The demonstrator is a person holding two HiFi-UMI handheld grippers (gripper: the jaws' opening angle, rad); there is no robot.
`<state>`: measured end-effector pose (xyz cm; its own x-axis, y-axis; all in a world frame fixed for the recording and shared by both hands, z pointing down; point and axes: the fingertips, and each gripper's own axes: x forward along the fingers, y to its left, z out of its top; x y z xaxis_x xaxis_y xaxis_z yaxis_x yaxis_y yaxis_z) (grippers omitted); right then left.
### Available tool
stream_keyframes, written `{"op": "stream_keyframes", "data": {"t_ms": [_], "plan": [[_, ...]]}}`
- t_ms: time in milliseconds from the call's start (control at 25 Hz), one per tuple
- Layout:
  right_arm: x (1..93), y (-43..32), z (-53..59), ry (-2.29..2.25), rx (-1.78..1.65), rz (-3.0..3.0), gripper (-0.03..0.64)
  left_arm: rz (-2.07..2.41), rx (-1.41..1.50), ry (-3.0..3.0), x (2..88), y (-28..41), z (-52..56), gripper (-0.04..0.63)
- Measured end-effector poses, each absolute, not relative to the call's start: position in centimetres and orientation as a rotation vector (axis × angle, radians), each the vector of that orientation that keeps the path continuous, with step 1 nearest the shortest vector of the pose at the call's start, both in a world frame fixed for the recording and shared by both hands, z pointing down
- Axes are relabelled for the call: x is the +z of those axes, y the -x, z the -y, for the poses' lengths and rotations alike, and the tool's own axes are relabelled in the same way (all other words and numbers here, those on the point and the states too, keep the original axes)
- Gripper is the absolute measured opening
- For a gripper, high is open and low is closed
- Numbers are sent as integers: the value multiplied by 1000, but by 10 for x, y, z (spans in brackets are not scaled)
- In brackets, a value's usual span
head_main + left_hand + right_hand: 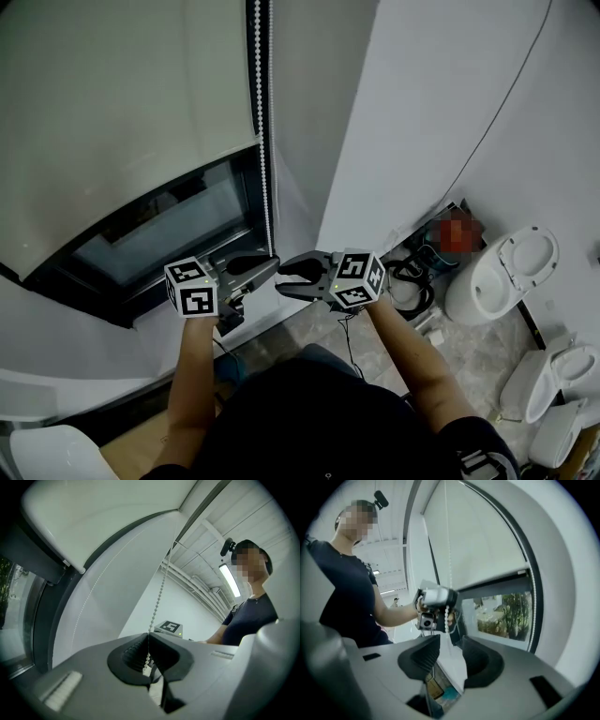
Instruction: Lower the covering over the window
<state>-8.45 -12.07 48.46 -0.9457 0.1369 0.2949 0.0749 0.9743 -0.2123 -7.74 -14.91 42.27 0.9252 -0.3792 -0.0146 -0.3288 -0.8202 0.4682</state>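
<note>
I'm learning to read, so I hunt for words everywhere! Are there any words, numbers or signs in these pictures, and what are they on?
No word or number can be read anywhere.
Left marker cube and right marker cube: black-and-white square patterns, not letters.
White print on the sleeve: too small to read.

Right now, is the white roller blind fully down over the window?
Partly: bare window glass shows below the white roller blind.

Right of the window (159, 234) hangs the bead chain (263, 141), its lower end in the left tool (272, 264), right tool (285, 278) beside.
</note>
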Motion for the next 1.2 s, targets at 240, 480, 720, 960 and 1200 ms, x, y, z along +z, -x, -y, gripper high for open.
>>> {"op": "stream_keyframes", "data": {"t_ms": [240,480,720,960,1200], "plan": [[388,72,143,39,217,3062,117,530,-149,-2610,422,80,149,15],[311,74,162,-50,107,3200,117,517,-156,-2623,424,80,150,15],[268,88,164,-5,37,3237,117,531,-146,-2615,423,77,148,15],[246,105,162,54,-10,3237,81,521,-157,-2620,422,75,147,15],[244,109,161,92,39,3220,24,541,-178,-2626,422,77,149,15]]}}
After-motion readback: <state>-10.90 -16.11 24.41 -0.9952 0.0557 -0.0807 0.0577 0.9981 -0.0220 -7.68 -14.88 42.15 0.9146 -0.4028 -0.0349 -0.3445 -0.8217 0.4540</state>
